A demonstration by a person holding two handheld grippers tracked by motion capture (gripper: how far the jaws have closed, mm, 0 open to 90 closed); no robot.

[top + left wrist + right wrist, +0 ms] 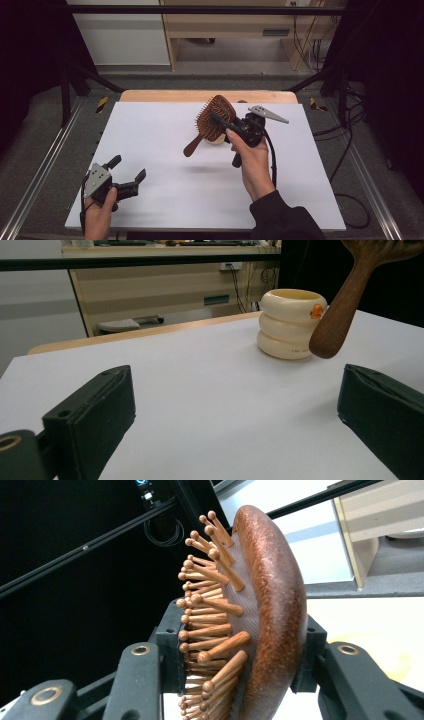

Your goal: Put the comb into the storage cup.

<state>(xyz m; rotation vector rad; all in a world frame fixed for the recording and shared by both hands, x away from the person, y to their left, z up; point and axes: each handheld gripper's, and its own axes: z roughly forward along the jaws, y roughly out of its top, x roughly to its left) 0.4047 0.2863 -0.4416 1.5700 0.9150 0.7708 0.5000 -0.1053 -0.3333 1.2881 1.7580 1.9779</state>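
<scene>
Hairbrush [212,120], a wooden paddle type with round-tipped wooden bristles, was held off the white table [165,150] at its far middle, its head clamped between the jaws of the right gripper [218,120] and its handle slanting down toward the person. In the right gripper view one jaw pressed the bristle side and the other the smooth brown back. Just under the brush stood a cream ribbed cup [291,323] with a small orange mark near its rim. The left gripper [129,172] rested low at the table's near left corner, jaws spread wide with nothing between them, well apart from the brush.
</scene>
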